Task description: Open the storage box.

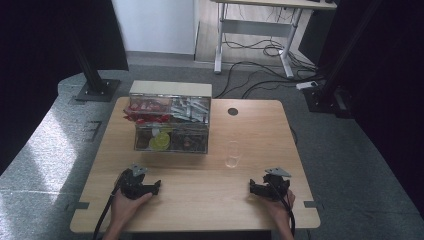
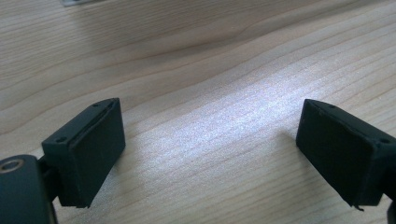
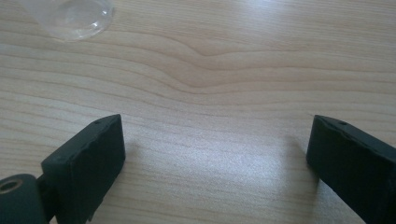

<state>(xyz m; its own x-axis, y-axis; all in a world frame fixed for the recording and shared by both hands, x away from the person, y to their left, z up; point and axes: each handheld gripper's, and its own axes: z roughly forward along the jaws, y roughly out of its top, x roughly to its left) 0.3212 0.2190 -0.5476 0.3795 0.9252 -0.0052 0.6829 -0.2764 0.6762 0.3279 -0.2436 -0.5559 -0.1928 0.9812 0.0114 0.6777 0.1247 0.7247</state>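
My left gripper rests low over the near left of the wooden table, held in a hand. Its jaws stand wide apart over bare wood in the left gripper view, so it is open and empty. My right gripper sits at the near right, also held in a hand. In the right gripper view its jaws are spread wide with nothing between them. A clear drinking glass stands upright between the organizer and the right gripper; its base shows at the top left of the right gripper view.
A clear compartmented box with red packets, silver sachets and a yellow-green item stands at the table's back left of centre. A dark cable hole lies at the back. Cables and a desk frame are on the floor behind.
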